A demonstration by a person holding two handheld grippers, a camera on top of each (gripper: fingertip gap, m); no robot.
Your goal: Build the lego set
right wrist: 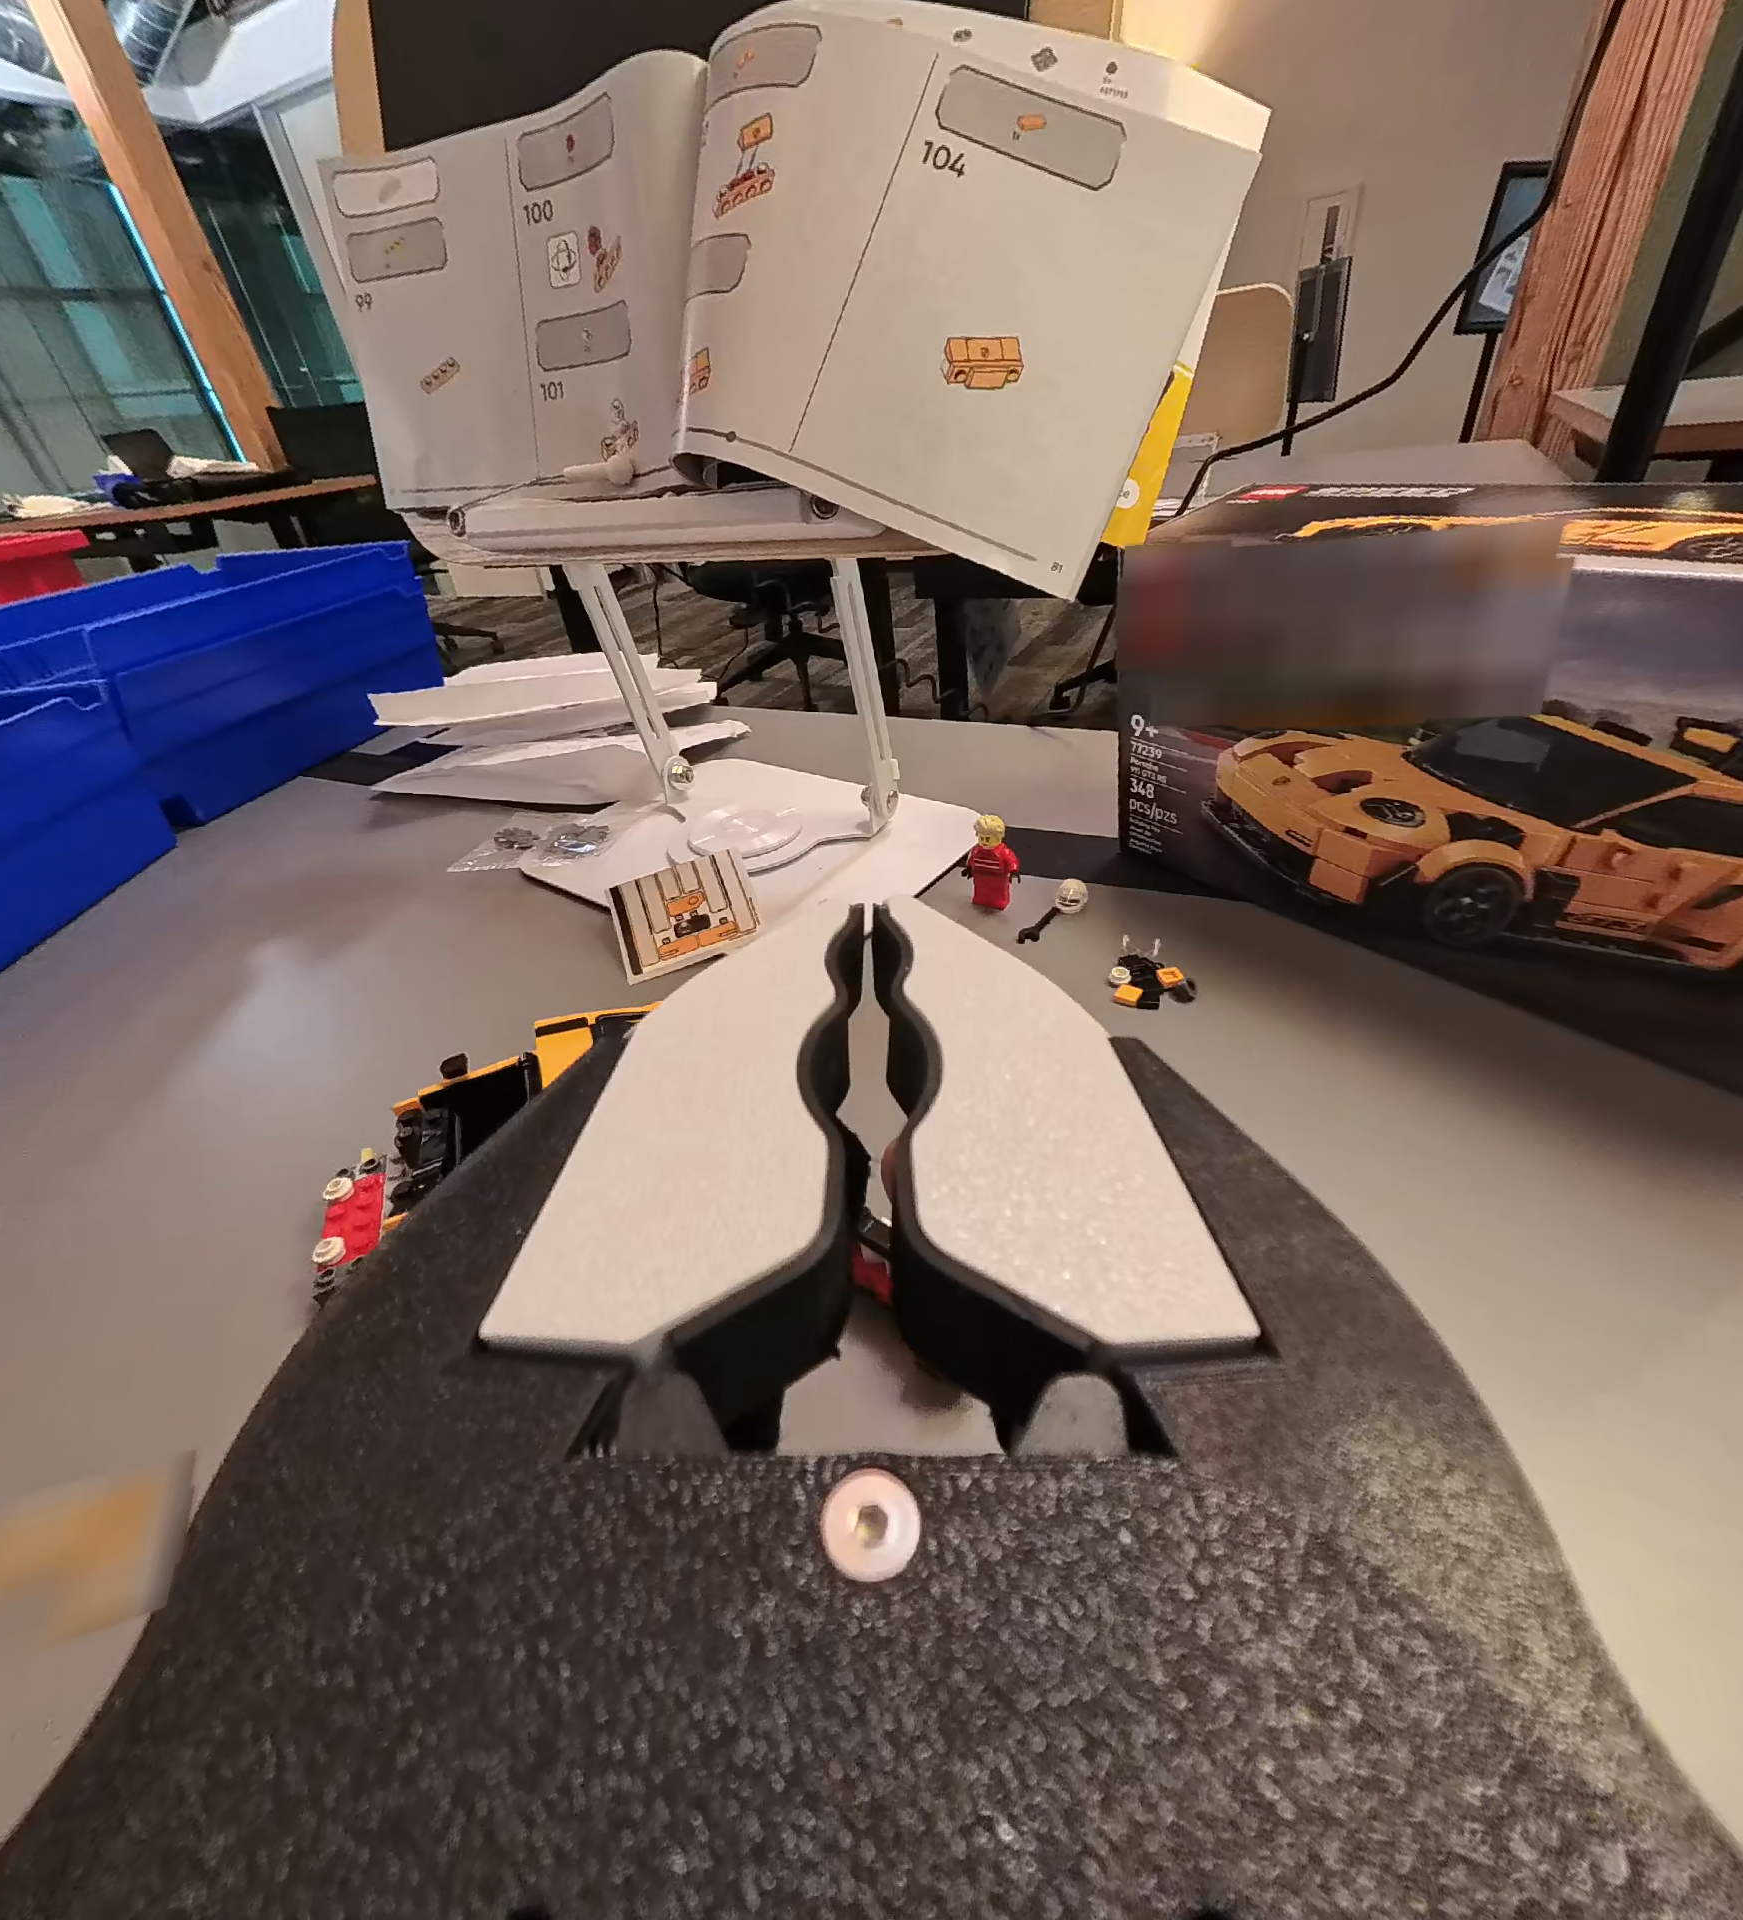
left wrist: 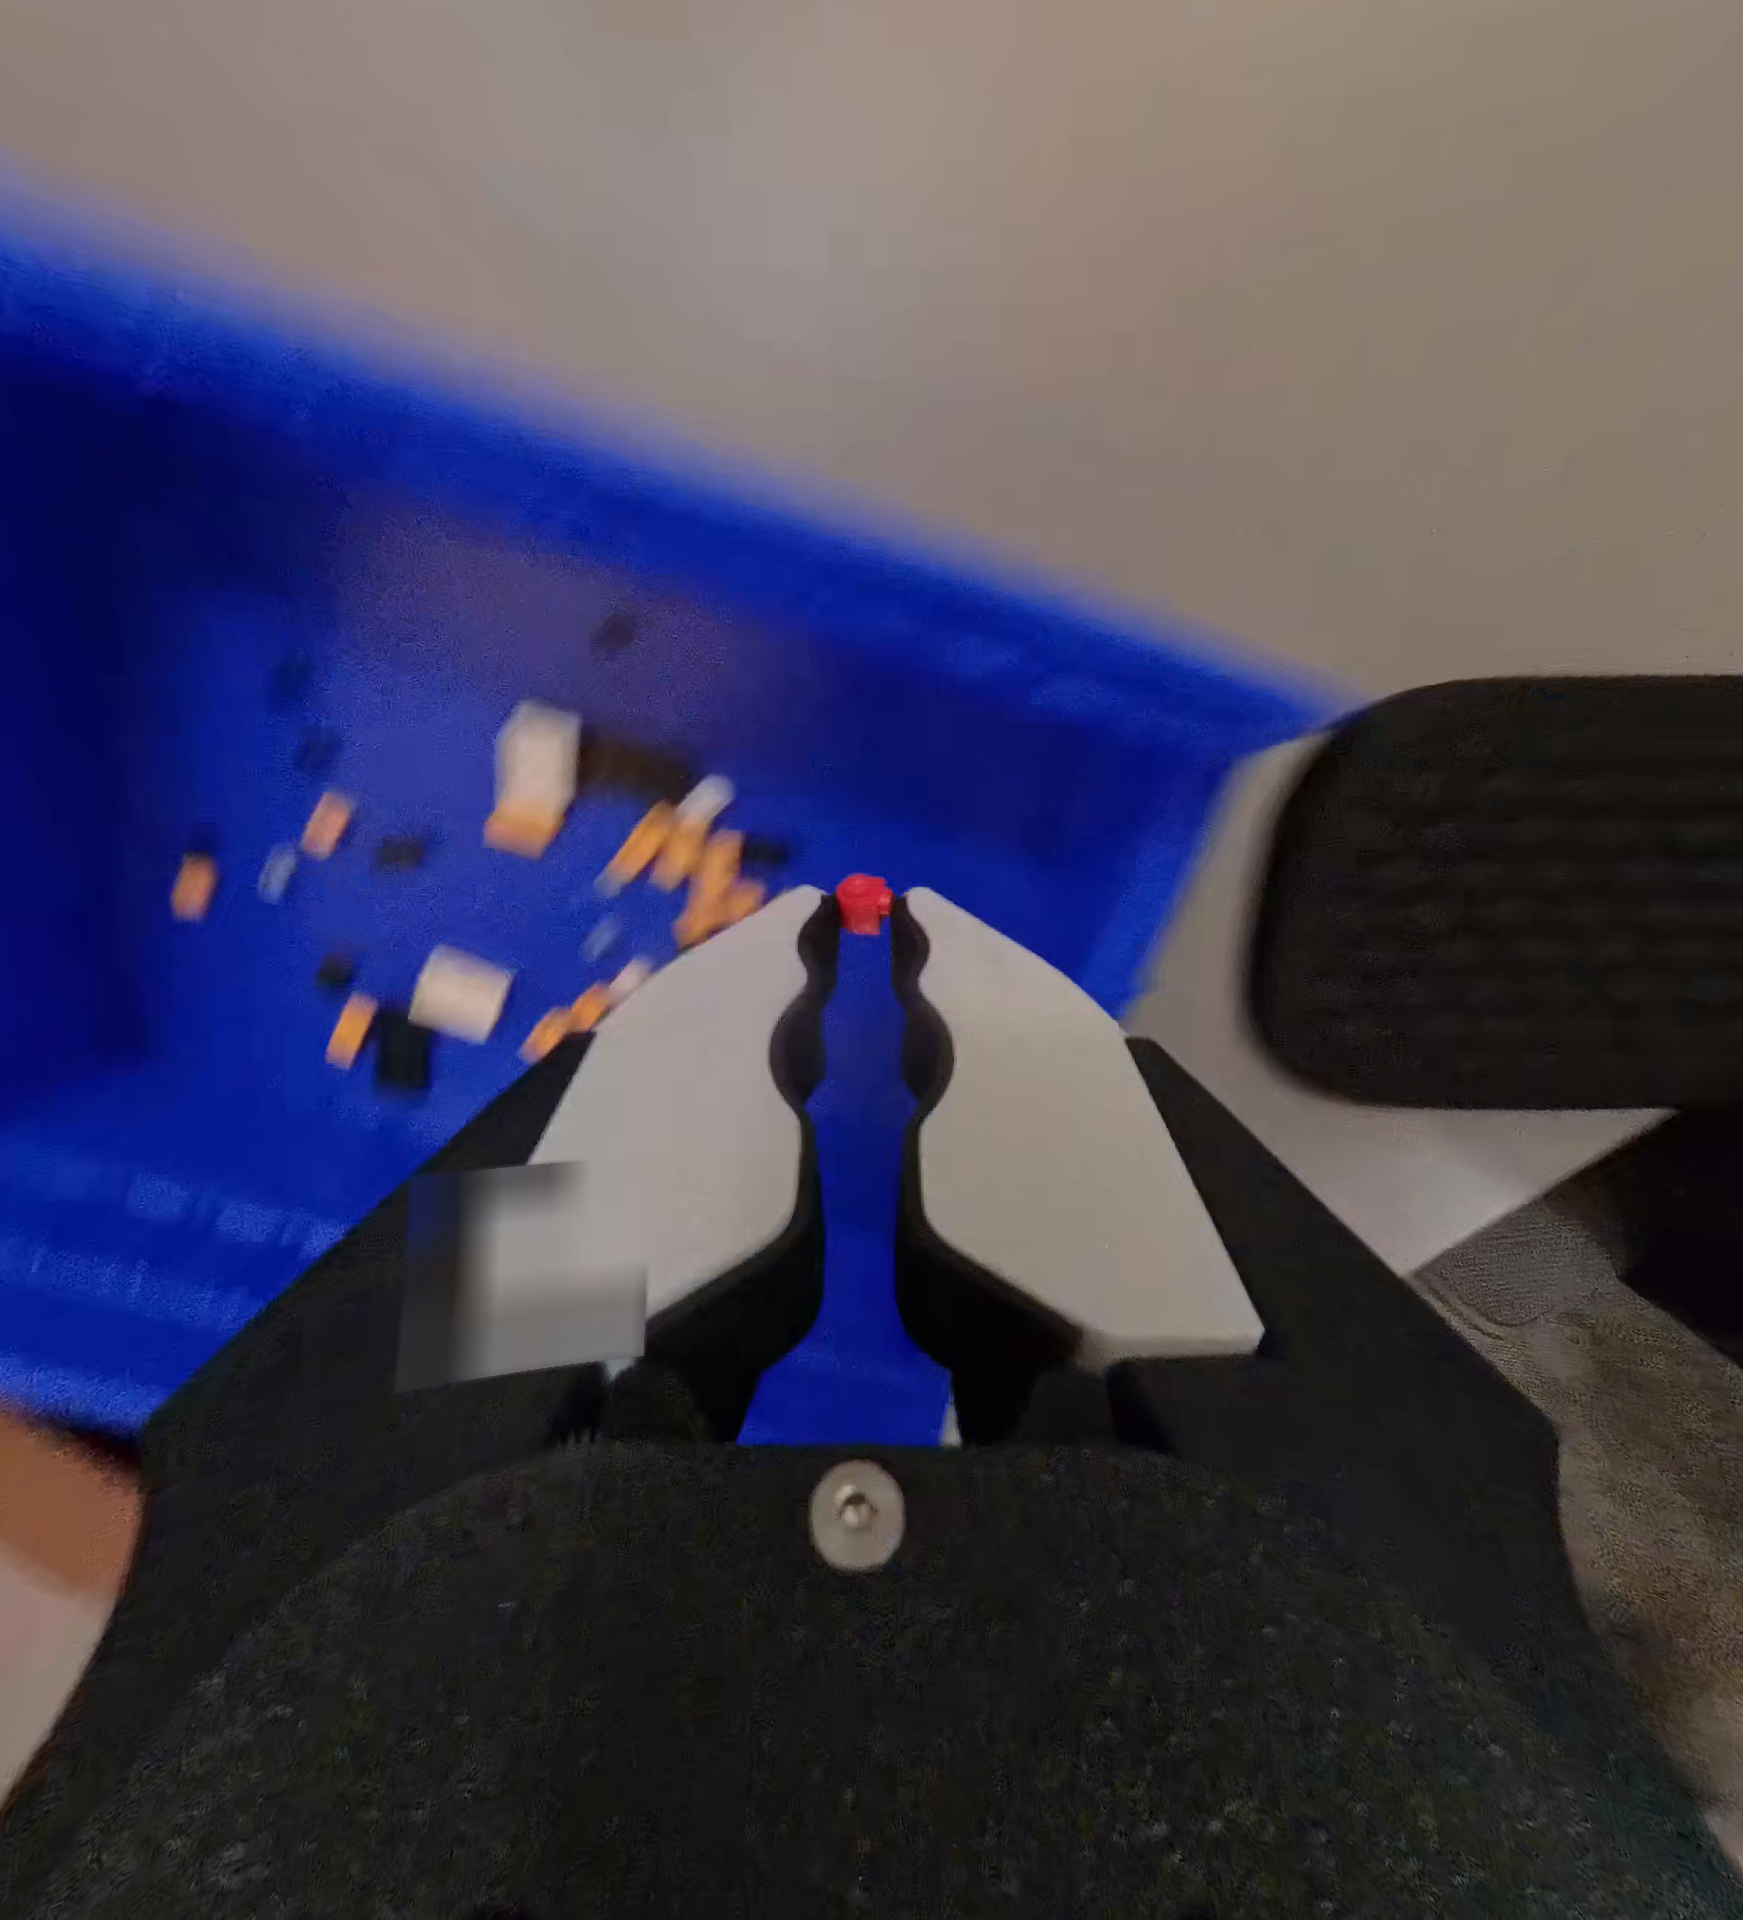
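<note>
My left gripper point(left wrist: 863, 906) is shut on a small red round lego piece point(left wrist: 863, 902), held at its fingertips above a blue bin point(left wrist: 223, 468). The bin holds several loose orange, white and black pieces point(left wrist: 534, 774); this view is motion-blurred. My right gripper point(right wrist: 869, 920) is shut with nothing at its tips, hovering over a partly built orange and black lego car point(right wrist: 477, 1101) with a red plate point(right wrist: 353, 1210) at its rear. The car is mostly hidden under the right gripper.
An open instruction booklet point(right wrist: 794, 260) sits on a white stand point(right wrist: 742, 831). The set's box point(right wrist: 1469, 790) stands at right. A red minifigure point(right wrist: 992, 860), a helmet point(right wrist: 1071, 894), a small pile of pieces point(right wrist: 1153, 977), a sticker sheet point(right wrist: 682, 912) and blue bins point(right wrist: 171, 665) are on the grey table point(right wrist: 171, 1091). The red minifigure point(right wrist: 992, 860) sits 20 cm or so from the ends of my right fingers.
</note>
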